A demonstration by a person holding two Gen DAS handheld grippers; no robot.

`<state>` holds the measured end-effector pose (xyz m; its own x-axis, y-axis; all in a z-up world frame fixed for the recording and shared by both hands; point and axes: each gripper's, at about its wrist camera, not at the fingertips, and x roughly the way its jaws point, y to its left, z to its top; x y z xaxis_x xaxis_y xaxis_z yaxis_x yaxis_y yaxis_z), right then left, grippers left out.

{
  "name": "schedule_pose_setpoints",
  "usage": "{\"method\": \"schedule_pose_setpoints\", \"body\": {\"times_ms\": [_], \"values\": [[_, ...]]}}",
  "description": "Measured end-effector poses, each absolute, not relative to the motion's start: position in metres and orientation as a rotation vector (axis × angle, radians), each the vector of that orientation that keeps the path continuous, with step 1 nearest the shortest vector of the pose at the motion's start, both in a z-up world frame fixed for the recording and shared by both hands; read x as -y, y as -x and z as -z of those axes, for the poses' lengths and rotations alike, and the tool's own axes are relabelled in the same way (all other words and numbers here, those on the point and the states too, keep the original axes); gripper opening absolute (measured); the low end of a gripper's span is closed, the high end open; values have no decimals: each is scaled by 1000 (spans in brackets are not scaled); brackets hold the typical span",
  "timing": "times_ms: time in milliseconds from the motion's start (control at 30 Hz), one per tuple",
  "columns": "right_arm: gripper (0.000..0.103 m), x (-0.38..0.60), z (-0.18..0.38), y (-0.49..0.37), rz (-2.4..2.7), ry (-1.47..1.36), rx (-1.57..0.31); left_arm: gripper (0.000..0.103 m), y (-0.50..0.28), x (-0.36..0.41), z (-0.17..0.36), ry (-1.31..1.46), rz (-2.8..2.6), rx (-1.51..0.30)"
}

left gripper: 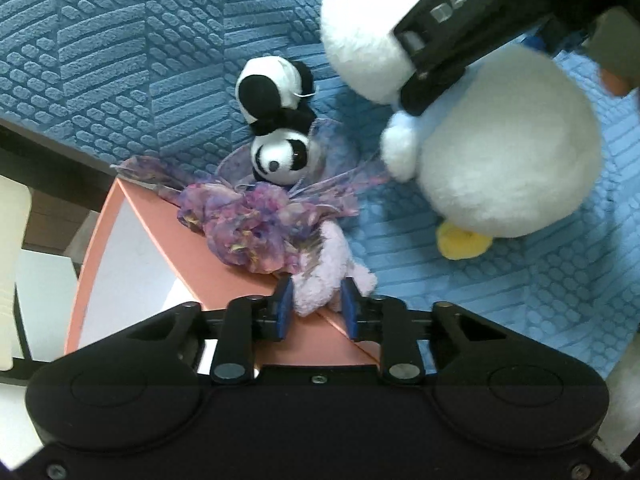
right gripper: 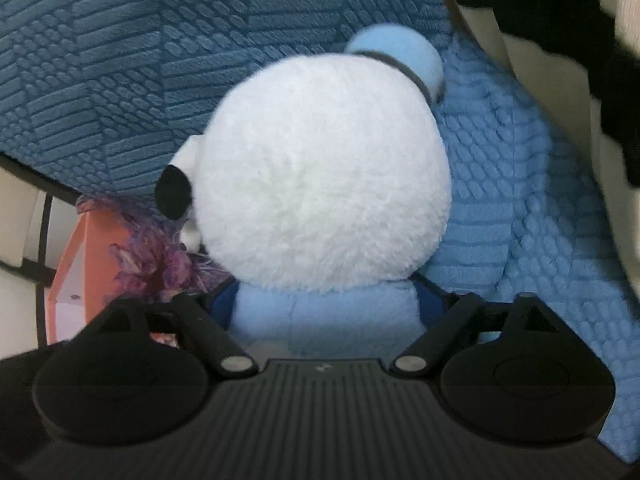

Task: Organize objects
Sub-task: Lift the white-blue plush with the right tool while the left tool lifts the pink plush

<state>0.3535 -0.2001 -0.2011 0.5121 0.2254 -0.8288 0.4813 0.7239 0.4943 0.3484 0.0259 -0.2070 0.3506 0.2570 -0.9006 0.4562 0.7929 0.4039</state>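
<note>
Plush toys are numbering three: a fuzzy lilac one [left gripper: 320, 280] lying low centre between the left gripper's [left gripper: 316, 304] narrowly parted blue pads, over a salmon box's [left gripper: 168, 236] edge; a small panda [left gripper: 280, 152] at centre on ribbed blue fabric [left gripper: 120, 60]; a round white-and-blue penguin [right gripper: 320, 192] filling the right view, the right gripper's [right gripper: 330, 308] wide jaws flanking its body.

Raised letters "DAS" stand on the black right gripper [left gripper: 416, 98] reaching over the white plush [left gripper: 508, 152].
</note>
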Motion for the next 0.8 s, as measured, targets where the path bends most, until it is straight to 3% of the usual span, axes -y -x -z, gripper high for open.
{"method": "schedule_pose_setpoints", "body": {"times_ms": [233, 467, 800], "values": [[80, 194, 177, -337, 153, -675, -1052, 17, -350, -25, 210, -701, 116, -1219], [80, 200, 156, -314, 149, -600, -1039, 11, -339, -22, 183, -476, 56, -1189], [79, 206, 138, -263, 179, -500, -1035, 10, -294, -25, 167, -144, -48, -1135]]}}
